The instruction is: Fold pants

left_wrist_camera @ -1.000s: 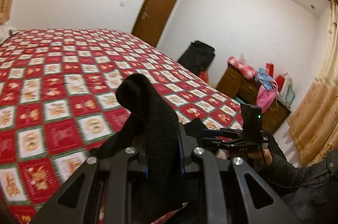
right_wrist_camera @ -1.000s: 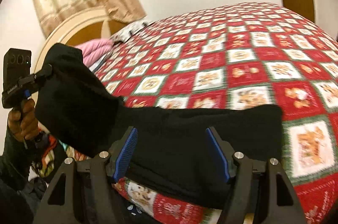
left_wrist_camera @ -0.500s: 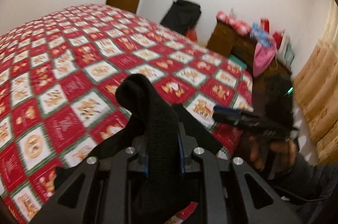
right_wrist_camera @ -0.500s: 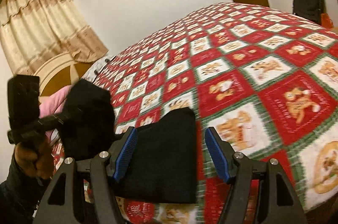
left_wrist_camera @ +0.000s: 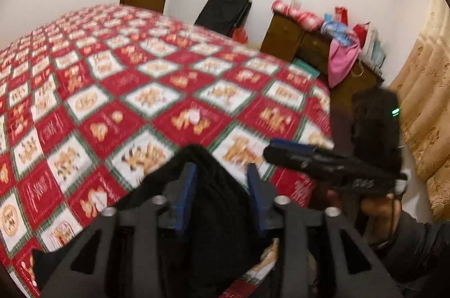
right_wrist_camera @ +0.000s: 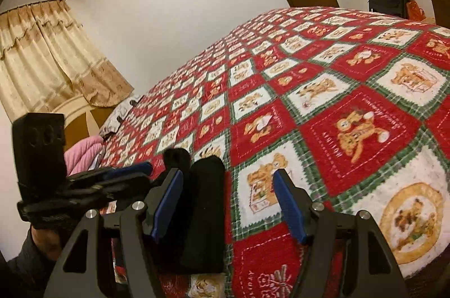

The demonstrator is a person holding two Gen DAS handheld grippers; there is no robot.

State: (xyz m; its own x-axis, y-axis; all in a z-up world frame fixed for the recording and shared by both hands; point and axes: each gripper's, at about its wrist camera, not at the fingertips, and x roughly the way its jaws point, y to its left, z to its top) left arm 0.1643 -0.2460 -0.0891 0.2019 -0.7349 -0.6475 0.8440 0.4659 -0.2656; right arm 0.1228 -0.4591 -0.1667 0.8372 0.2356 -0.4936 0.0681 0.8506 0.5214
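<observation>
**Left jaws letting go of the black pants at the bed's near edge**

My left gripper (left_wrist_camera: 222, 194) is opening: half a second ago its blue pads pinched a raised ridge of the pants (left_wrist_camera: 208, 213); now the cloth slumps loosely between them, no pad pressing it. My right gripper (right_wrist_camera: 227, 202) stands wide as before, with a fold of the pants lying inside the gap against its left finger, ungripped. The garment has come down onto the red patchwork bedspread (right_wrist_camera: 351, 101) by the near edge, bunched narrow. I judge this fold laid; smoothing or another fold comes next.
</observation>
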